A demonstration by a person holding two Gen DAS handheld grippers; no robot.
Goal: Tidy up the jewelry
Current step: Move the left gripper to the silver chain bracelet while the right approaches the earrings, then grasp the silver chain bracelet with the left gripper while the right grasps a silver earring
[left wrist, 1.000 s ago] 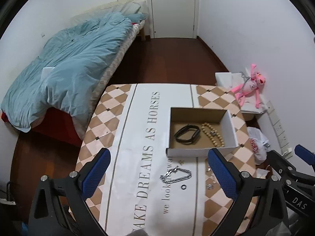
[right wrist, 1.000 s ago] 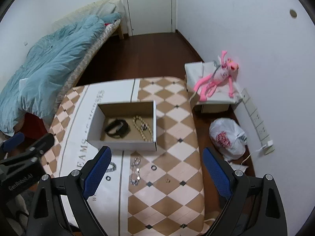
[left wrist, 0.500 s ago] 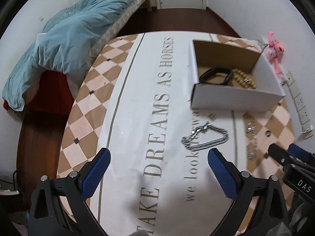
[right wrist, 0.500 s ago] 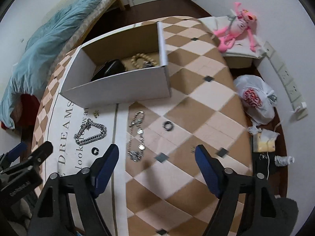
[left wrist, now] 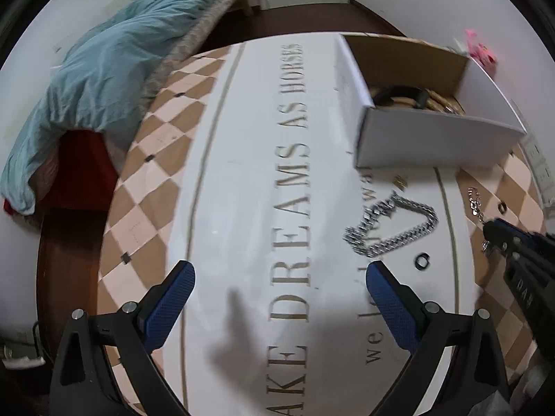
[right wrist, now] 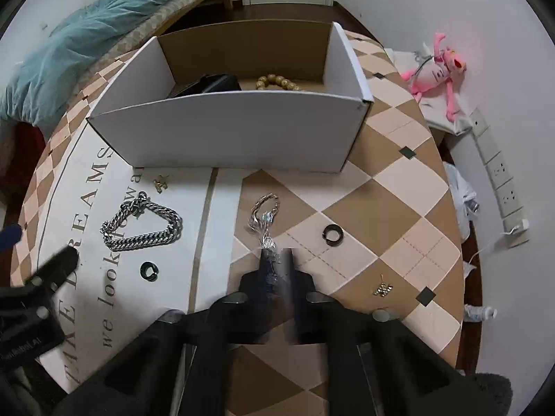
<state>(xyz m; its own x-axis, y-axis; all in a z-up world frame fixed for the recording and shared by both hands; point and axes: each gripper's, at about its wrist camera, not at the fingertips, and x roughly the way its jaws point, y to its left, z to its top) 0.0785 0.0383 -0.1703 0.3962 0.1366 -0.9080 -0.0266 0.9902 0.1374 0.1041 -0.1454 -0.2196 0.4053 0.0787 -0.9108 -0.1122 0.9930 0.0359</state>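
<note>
The table point(right wrist: 388, 187), under a checked cloth with a white panel, carried an open cardboard box point(right wrist: 229, 135) that already held a black band point(right wrist: 211, 83) and a string of wooden beads point(right wrist: 274, 81). Loose pieces lay in front of the box: a heavy curb-link chain point(right wrist: 142, 223), a thin silver chain point(right wrist: 263, 215), two dark rings point(right wrist: 333, 234) point(right wrist: 148, 271), and small gold pieces point(right wrist: 382, 289) point(right wrist: 160, 182).

The step in hand looked to be the pick-up of the thin silver chain. The right gripper point(right wrist: 276, 260) had just been closing, and its jaws stood clamped on the chain's near end, the rest lying slack on the cloth toward the box. The left gripper point(left wrist: 277, 277) hung spread wide above the white panel, gripping nothing, the curb-link chain just beyond its right finger.

The next move would probably call for a lift high enough to carry the dangling chain over the box's near wall before letting go inside.

The cloth's lettering read in part "DREAMS AS HORSES" point(left wrist: 295, 159), with smaller words below, partly covered.
</note>
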